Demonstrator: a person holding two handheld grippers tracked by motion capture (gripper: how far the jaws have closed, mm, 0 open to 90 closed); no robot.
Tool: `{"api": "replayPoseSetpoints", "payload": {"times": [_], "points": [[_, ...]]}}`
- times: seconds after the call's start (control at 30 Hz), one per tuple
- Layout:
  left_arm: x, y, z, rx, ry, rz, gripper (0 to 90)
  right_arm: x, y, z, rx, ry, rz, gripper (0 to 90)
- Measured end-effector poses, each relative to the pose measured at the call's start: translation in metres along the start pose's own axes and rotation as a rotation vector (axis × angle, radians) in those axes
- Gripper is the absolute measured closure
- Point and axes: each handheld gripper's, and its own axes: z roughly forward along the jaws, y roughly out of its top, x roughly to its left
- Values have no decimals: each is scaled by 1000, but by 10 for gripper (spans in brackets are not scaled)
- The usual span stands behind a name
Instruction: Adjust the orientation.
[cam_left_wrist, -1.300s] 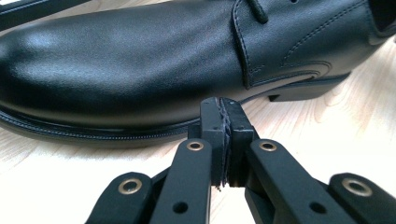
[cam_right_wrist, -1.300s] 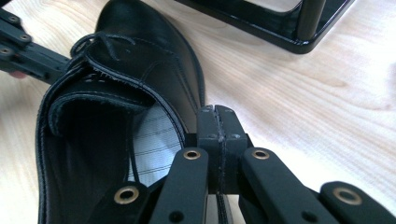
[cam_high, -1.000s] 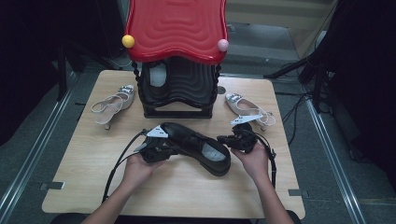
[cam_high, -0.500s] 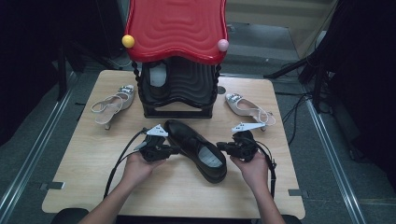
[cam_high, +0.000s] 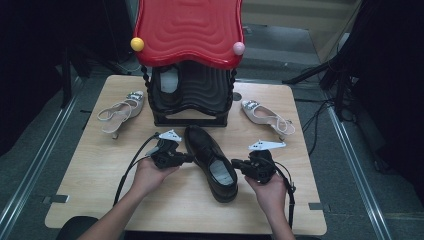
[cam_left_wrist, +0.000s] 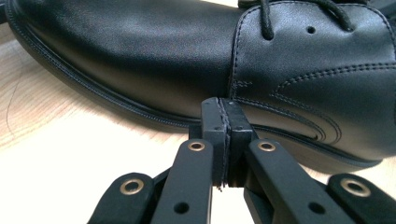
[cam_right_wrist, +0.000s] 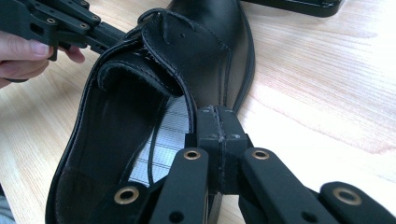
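A black leather lace-up shoe (cam_high: 212, 162) lies on the wooden table (cam_high: 100, 190), toe toward the rack and heel toward the person. My left gripper (cam_high: 189, 158) is shut, and its closed tips (cam_left_wrist: 226, 106) press against the shoe's left side (cam_left_wrist: 289, 79) just above the sole. My right gripper (cam_high: 235, 163) is also shut. Its closed tips (cam_right_wrist: 218, 116) touch the right rim of the shoe's opening (cam_right_wrist: 154, 121), where the pale insole shows. Nothing sits between either pair of jaws. The left gripper (cam_right_wrist: 100, 32) also appears on the shoe's far side in the right gripper view.
A black shoe rack (cam_high: 192, 97) with a wavy red top (cam_high: 190, 30) stands at the table's back, one shoe (cam_high: 170, 82) inside. A beige heeled sandal (cam_high: 120, 110) lies left of it and another (cam_high: 267, 117) to its right. Bare tabletop lies in front of the black shoe.
The black shoe has swung from lying diagonally across the table to nearly lengthwise, toe toward the rack. The right gripper moved down and in with the heel; the left stayed put.
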Motion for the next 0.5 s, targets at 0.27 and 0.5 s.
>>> {"api": "replayPoseSetpoints", "payload": {"times": [0.27,0.5], "points": [[2,6,6,-7,-3,9,900,1,-3,-4,-5,1,1,900],[2,11,15,-20,-9,16,900,3,-4,-3,10,13,7,900]]}}
